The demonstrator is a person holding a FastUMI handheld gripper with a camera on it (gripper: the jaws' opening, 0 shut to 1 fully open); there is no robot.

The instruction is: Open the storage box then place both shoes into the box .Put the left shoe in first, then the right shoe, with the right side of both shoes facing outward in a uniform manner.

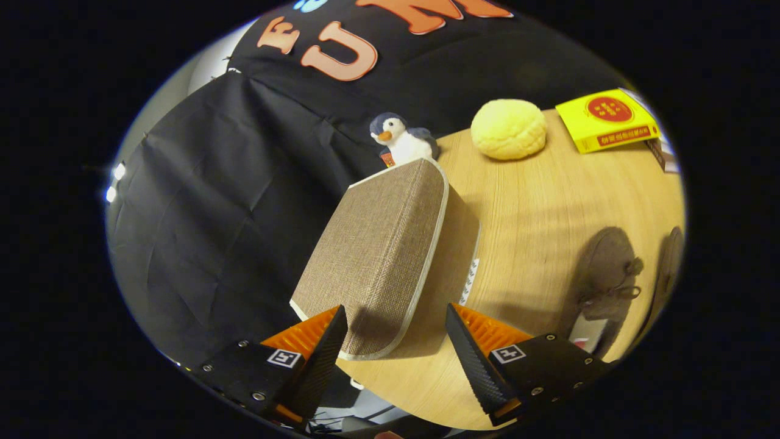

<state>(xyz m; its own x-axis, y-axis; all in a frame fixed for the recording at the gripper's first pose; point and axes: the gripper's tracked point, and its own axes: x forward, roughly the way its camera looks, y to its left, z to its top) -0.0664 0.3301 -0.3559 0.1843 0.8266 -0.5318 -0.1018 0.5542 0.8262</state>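
The table (536, 207) is light wood, running from near the fingers out to the far right, with the black booth wall dropping away on its left.

The box (378, 250), covered in brown woven fabric with pale piping, stands on the table's left part with its lid closed. Its near corner sits between the gripper (396, 335) fingers and just ahead of them; the rest stretches beyond them toward the far side. The fingers stand wide apart, the left one beside the box's near left edge and the right one clear of its right face; neither visibly presses on it.

Two dark grey shoes lie on the table to the right of the box, well apart from it. The nearer-in shoe (606, 274) shows its laces and lies beyond the right finger; the second shoe (669, 262) is just right of it, seen only as a thin sliver.

At the far side sit a yellow bun-shaped cushion (509, 129) and, right of it, a yellow carton (606, 119). A small plush penguin (402, 139) peeks over the box's far top corner.
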